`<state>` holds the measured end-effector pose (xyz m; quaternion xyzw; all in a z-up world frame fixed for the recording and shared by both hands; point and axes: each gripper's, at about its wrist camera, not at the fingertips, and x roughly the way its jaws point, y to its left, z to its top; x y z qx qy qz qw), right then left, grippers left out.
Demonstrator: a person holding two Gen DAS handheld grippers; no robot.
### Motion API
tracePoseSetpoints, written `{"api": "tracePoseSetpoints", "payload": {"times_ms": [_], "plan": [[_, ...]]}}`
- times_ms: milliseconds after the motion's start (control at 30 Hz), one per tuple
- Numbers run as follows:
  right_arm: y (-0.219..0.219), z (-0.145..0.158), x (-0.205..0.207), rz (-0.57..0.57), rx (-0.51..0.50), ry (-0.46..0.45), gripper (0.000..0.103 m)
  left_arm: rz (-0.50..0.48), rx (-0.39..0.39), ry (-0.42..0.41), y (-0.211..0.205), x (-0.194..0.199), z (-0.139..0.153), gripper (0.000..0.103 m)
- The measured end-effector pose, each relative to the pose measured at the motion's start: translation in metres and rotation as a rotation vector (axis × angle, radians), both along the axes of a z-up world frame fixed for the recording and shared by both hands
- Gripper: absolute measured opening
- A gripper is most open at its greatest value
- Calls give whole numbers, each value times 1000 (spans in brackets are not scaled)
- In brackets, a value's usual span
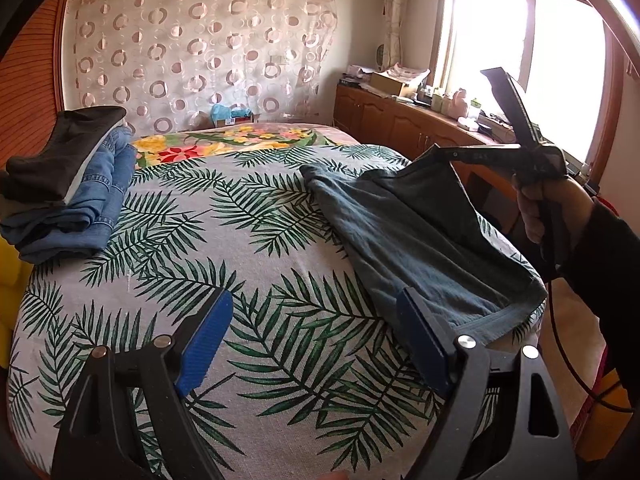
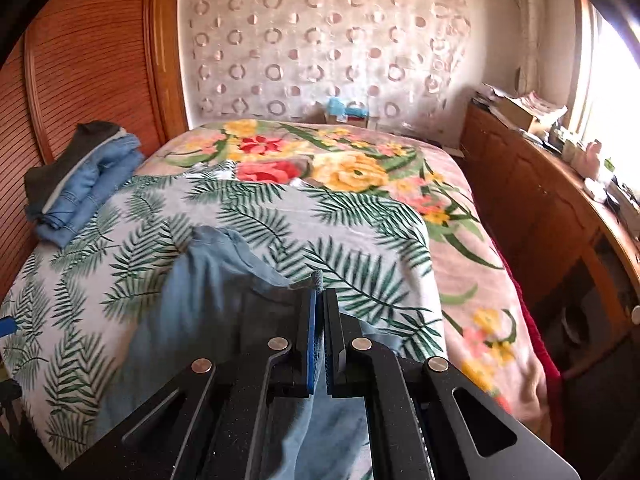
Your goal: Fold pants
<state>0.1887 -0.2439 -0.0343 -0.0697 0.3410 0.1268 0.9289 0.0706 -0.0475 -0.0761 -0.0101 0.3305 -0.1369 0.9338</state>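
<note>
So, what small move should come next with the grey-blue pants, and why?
Probably bring the left gripper forward to the waistband edge of the pants and close on it. The right gripper is shut on one corner and lifts it off the leaf-print sheet, while the left one is open and empty, so the cloth hangs unevenly.

Bright window [image 1: 560, 60] lights wooden cabinets [image 1: 400, 120] and circle-patterned curtain [image 1: 192, 48].
</note>
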Motion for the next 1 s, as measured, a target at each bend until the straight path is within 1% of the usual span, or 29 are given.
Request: {"api": "tracePoseSetpoints", "payload": {"times_ms": [200,267,300,367,433,467,533,633,767,867,1000], "plan": [[-4,2,11,-20,-25,-12,3,-13,5,13,-7,-1,-6,85],[-8,-4,20,-34,-29,24,3,-17,6,15,-8,-2,-6,85],[-17,-8,23,-38,-24,45,3,-18,7,15,-8,-2,-6,85],[-24,-14,31,-94,-43,66,3,-19,7,14,-9,-3,-6,85],[-33,-19,36,-139,-40,81,10,-21,7,16,-9,-3,-7,84],[-39,-22,38,-143,-11,95,11,-22,7,18,-10,-3,-7,85],[-45,-25,39,-137,32,117,12,-26,7,22,-12,-3,-9,85],[-41,-28,37,-106,36,121,12,-34,8,33,-17,-2,-12,85],[-38,-27,36,-37,71,127,12,-54,17,50,-27,2,-18,85],[-34,-33,44,2,73,151,12,-75,39,64,-37,8,-22,85],[-38,-48,59,-19,36,201,12,-91,48,92,-44,19,-30,85]]}}
